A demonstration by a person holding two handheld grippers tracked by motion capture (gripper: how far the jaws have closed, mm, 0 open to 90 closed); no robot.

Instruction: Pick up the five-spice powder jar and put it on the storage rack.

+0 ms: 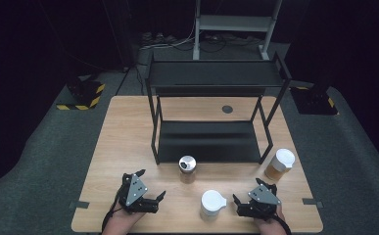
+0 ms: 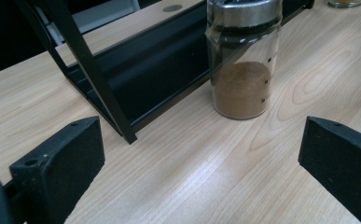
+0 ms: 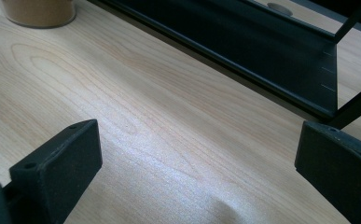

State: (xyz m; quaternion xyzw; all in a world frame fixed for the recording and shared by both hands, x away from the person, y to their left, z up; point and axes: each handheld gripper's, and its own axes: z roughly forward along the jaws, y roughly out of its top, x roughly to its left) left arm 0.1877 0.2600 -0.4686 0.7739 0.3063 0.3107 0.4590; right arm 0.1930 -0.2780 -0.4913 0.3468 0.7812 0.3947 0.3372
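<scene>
Three jars stand on the wooden table [image 1: 128, 147] in front of a black two-tier rack [image 1: 211, 78]. The silver-lidded jar [image 1: 187, 168] holds brown powder, and in the left gripper view this jar [image 2: 243, 60] stands upright just ahead of the jaws. A white-lidded jar [image 1: 212, 203] sits between my hands, and a second white-lidded jar [image 1: 280, 164] with amber contents stands by the rack's right front leg. My left gripper [image 1: 151, 184] [image 2: 201, 154] is open and holds nothing. My right gripper [image 1: 248, 190] [image 3: 197, 158] is also open and empty above bare wood.
The rack's lower shelf [image 2: 159, 65] [image 3: 271, 51] lies low on the table behind the jars, with its thin legs at the corners. In the right gripper view a jar base [image 3: 40, 11] with tan contents shows at top left. A round hole [image 1: 227, 108] marks the far tabletop.
</scene>
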